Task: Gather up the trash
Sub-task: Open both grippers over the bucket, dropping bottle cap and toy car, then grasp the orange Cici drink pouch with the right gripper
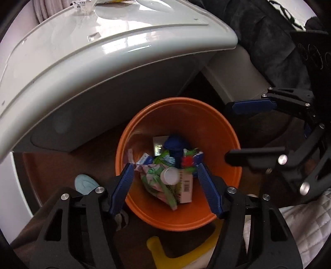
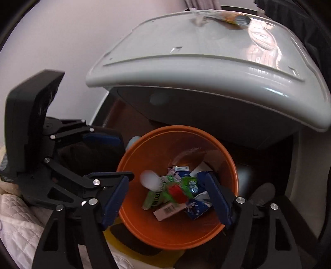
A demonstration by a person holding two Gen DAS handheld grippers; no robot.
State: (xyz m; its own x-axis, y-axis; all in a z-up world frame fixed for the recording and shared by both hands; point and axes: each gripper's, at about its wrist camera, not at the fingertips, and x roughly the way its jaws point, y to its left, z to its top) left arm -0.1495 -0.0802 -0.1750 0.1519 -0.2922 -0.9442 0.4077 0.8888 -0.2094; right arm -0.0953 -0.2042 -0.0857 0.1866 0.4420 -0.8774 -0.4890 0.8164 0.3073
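An orange bin (image 1: 217,132) stands on the dark floor below both grippers; it also shows in the right wrist view (image 2: 144,144). Inside lie wrappers, a small barcoded box (image 1: 186,186), a blue crumpled item (image 1: 174,142) and a white bottle (image 1: 170,175). The white bottle (image 2: 150,181) looks blurred in the right wrist view. My left gripper (image 1: 164,171) is open and empty above the bin. My right gripper (image 2: 167,182) is open and empty above it too, and shows at the right of the left wrist view (image 1: 229,132).
A grey plastic table (image 1: 103,58) overhangs the bin, with a clear wrapper (image 1: 84,6) on its far top. A wrapper (image 2: 227,15) lies on the table (image 2: 206,68) in the right view. A yellow object (image 1: 165,250) and white quilted fabric (image 1: 306,223) lie near the bin.
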